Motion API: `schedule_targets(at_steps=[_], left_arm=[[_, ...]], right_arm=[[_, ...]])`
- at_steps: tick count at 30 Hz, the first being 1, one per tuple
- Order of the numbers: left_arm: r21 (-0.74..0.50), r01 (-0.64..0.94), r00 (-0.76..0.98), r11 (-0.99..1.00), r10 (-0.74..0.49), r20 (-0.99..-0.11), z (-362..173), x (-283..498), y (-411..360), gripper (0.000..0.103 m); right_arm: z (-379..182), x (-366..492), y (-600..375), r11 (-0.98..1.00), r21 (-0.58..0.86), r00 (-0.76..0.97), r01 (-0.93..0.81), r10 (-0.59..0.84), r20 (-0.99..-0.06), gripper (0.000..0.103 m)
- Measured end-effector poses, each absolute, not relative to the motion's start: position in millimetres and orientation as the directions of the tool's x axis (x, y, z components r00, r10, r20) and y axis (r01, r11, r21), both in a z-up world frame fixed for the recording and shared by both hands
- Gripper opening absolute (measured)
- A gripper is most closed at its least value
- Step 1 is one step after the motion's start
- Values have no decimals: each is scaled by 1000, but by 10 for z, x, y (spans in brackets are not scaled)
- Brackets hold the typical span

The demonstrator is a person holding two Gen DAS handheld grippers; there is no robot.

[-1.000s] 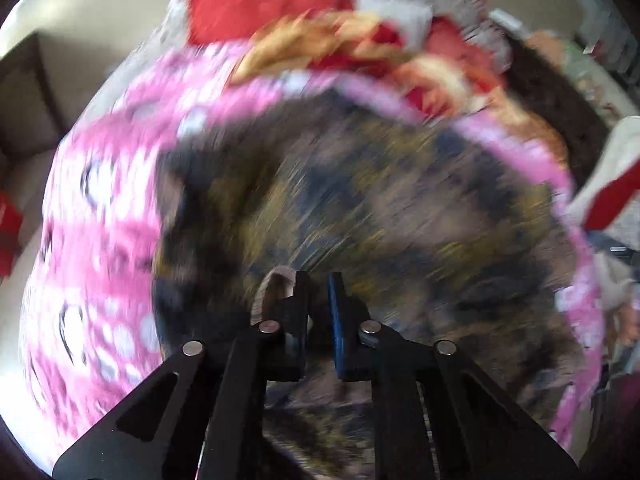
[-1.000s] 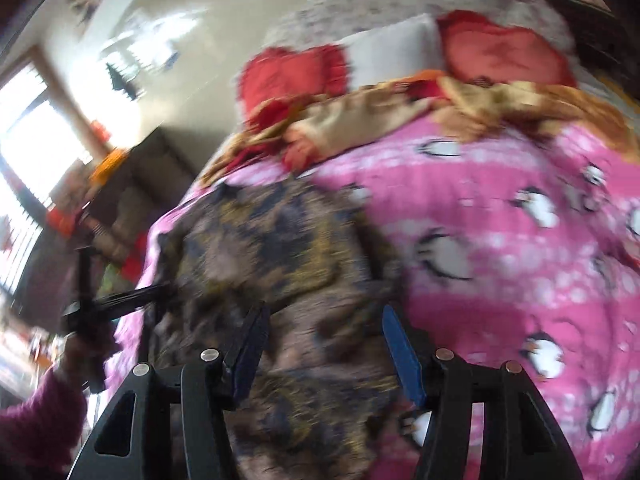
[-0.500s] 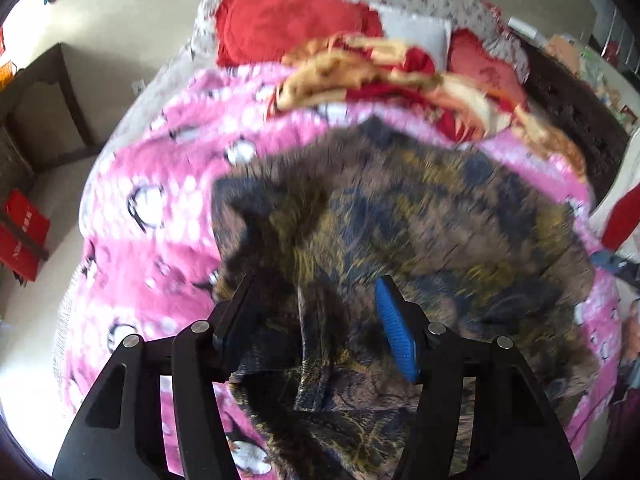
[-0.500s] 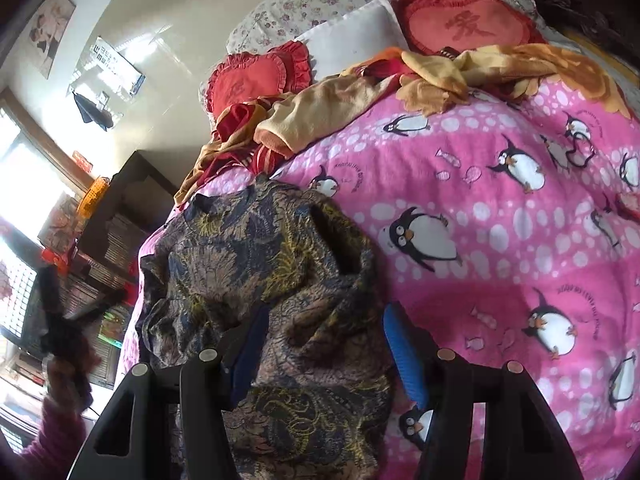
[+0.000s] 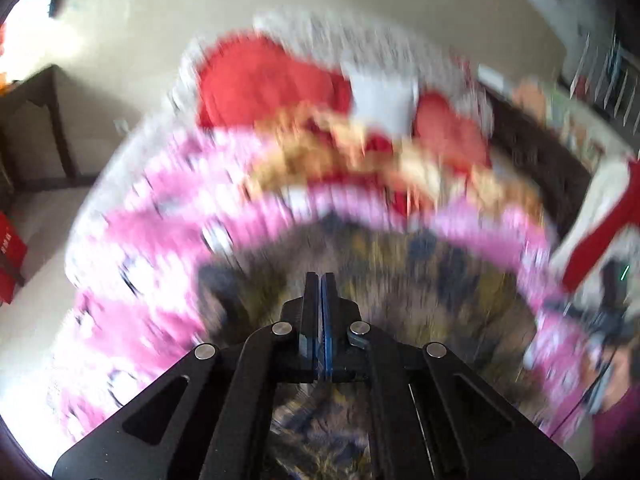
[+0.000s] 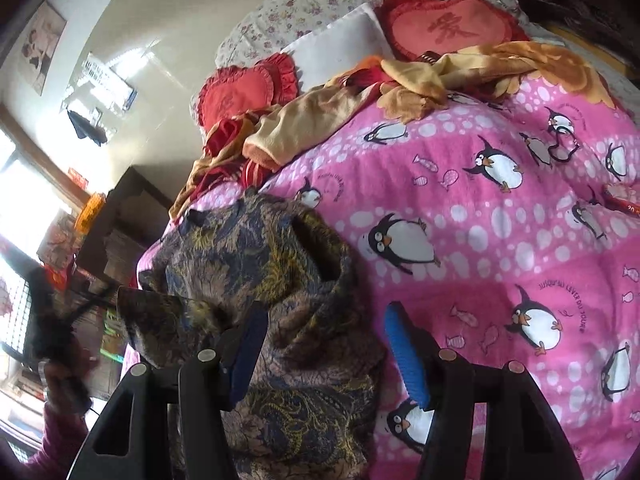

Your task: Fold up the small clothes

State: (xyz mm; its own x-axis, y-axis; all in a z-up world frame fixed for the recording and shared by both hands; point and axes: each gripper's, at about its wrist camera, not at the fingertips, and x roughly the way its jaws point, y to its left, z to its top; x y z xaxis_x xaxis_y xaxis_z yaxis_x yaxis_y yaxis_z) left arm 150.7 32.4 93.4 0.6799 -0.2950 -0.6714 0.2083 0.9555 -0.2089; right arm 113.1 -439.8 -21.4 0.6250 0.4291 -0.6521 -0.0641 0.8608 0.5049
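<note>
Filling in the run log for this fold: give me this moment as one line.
left gripper: fingers shut, grasp unclear | right gripper: open above patterned garment | garment crumpled, unfolded, on pink penguin blanket

Dark patterned garment (image 6: 264,320): navy, brown and gold paisley print. Lies crumpled, partly bunched, in lower left of right wrist frame. One corner lifted at left. In left wrist frame blurred, lower centre (image 5: 420,288).

Thin matt patterned garment (image 6: 256,280) on soft cloth quilt (image 6: 500,240).
</note>
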Motion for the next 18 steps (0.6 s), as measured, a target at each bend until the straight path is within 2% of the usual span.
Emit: schedule_targets(at_steps=[4,7,9,10,12,13,16,18], left_arm=[[-201,133,707,971,-235,-667,1071,1574,625,0],[-201,139,646,970,-243,-723,814,1586,561,0],[-186,127,599,974,-225,-769,584,1614,479,5],[-164,123,561,979,-205,-802,443,1654,415,12],[-125,130,513,984,-174,-840,174,1685,287,36],[-99,141,491,985,-156,-857,43,1698,210,54],[0,145,465,989,-68,-883,-272,1744,89,56],[-11,131,425,991,-67,-903,-420,1789,105,56]], right_arm=[[-219,1229,-4375,831,554,619,-51,462,-636,59],[-201,1297,-4345,839,544,628,-12,430,-649,59],[-197,1303,-4334,833,553,627,-21,442,-641,59],[-202,1301,-4317,831,556,623,-28,449,-640,59],[-224,1284,-4296,836,548,618,-26,445,-649,59],[-245,1271,-4291,838,546,611,-23,444,-655,59],[-286,1233,-4319,840,543,601,-18,443,-665,59],[-303,1206,-4362,842,540,600,-9,436,-671,59]])
